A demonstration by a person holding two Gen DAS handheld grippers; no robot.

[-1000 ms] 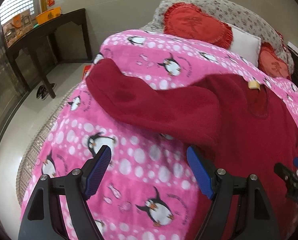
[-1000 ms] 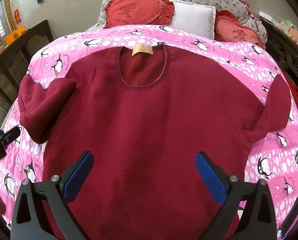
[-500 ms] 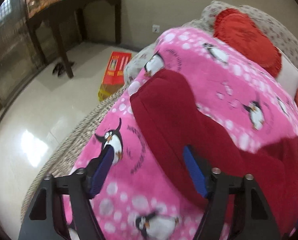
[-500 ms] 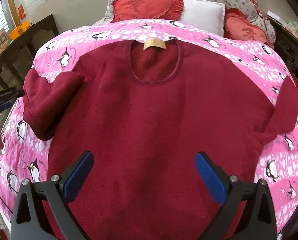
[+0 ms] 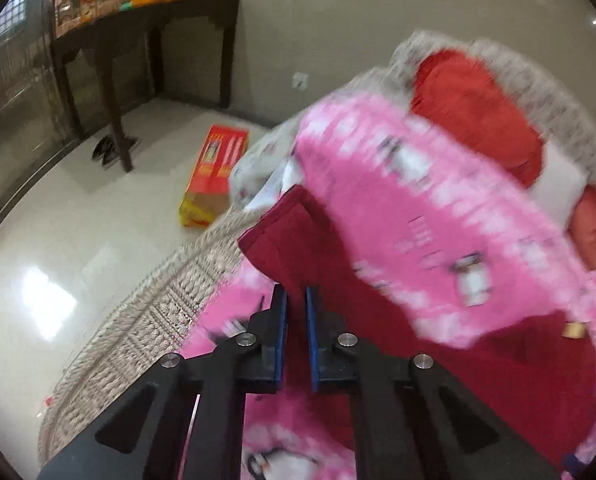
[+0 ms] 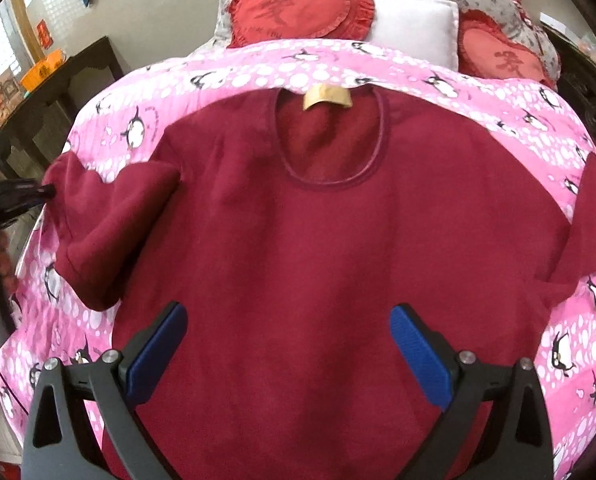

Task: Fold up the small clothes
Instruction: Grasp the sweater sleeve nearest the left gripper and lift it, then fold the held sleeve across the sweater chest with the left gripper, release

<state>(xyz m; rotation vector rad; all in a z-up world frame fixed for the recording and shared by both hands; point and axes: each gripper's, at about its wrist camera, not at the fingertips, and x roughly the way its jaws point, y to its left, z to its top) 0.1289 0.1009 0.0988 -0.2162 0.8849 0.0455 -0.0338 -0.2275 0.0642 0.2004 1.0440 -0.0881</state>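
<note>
A dark red sweater (image 6: 318,240) lies face up on the pink penguin blanket (image 6: 258,68), its neck label toward the pillows. Its left sleeve (image 6: 110,216) is folded over near the bed's edge, and the right sleeve (image 6: 590,232) lies bent at the far side. My left gripper (image 5: 296,292) is closing tight, with the sleeve end (image 5: 282,236) pinched between its blue pads; from the right wrist it shows at the left edge (image 6: 48,191), on the cuff. My right gripper (image 6: 288,320) hovers open over the sweater's lower body with nothing between its fingers.
Red heart cushions (image 6: 294,8) and a white pillow (image 6: 414,28) sit at the head of the bed. Left of the bed, a red and yellow box (image 5: 214,176) lies on the glossy floor, near a dark wooden table (image 5: 146,28) with shoes (image 5: 106,150) under it.
My left gripper swung left to the sleeve end at the bed's edge and shut on it. The right gripper stayed open over the sweater's body.
</note>
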